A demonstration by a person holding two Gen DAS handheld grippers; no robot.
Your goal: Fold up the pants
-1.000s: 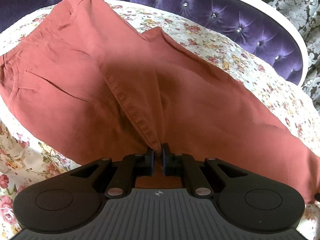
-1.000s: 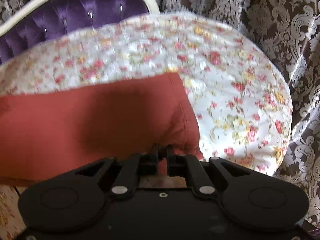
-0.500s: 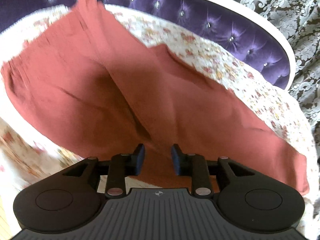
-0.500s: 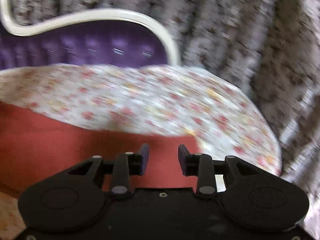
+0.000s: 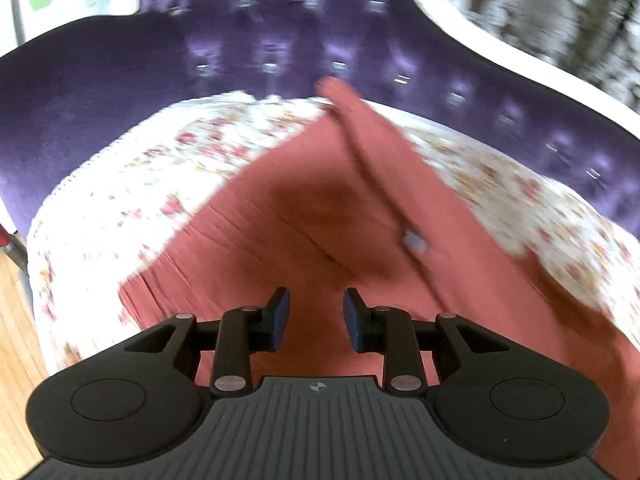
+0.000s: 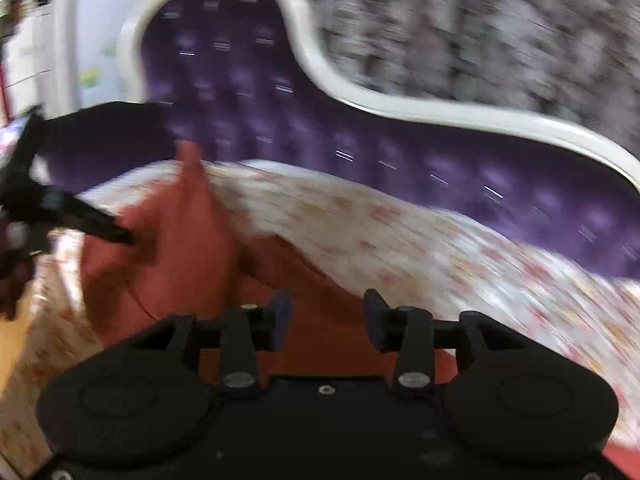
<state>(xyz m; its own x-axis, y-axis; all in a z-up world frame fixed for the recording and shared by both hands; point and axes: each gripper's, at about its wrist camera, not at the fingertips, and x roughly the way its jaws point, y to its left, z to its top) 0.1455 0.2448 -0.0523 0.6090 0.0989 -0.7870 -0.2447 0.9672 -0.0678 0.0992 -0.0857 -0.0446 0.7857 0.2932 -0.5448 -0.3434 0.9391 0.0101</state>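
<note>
on the flowered sheet (image 5: 132, 208) lie the rust-red pants (image 5: 312, 232), spread from the near edge toward the far side, their near part hidden under both tools and cut off at the right. both views are smeared, so seams and a pale tag are hard to read. left gripper (image 5: 316, 314) hangs wide over the cloth, holding nothing; right gripper (image 6: 326, 316) likewise gapes empty. behind stands the purple tufted headboard (image 5: 280, 40), with patterned wallpaper (image 6: 480, 32) beyond.

Pants (image 5: 320, 216) blurred; leg ends cut off.
</note>
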